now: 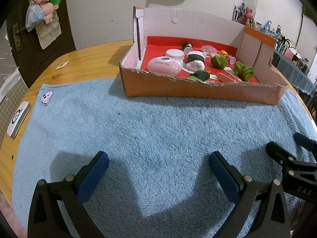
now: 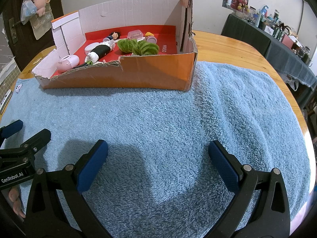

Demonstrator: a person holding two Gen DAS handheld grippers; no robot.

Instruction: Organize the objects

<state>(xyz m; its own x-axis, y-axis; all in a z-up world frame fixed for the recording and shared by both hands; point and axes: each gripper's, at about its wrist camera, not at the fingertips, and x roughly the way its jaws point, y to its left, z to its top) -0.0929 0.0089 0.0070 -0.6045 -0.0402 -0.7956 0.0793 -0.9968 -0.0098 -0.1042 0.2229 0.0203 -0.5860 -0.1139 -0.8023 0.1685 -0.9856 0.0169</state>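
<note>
In the left wrist view, the left gripper (image 1: 158,170) hangs low over the blue towel (image 1: 158,130) at the bottom of the frame, jaws spread wide with nothing between them. The one thing outside the cardboard box (image 1: 198,91) is a small lilac earbud (image 1: 46,98), far off toward the left edge of the frame, near the towel's corner; its stem runs diagonally, up and to the right. It lies well left of the jaws' line, so the left hand looks the nearer one. The right gripper (image 1: 287,148) shows at the lower right edge.

In the right wrist view, the right gripper (image 2: 158,158) also hovers over the towel, jaws spread and empty. The earbud (image 2: 17,89) is a tiny shape at the left edge, well apart, beyond the left gripper (image 2: 21,132). The box sits upper left, already holding toys.
</note>
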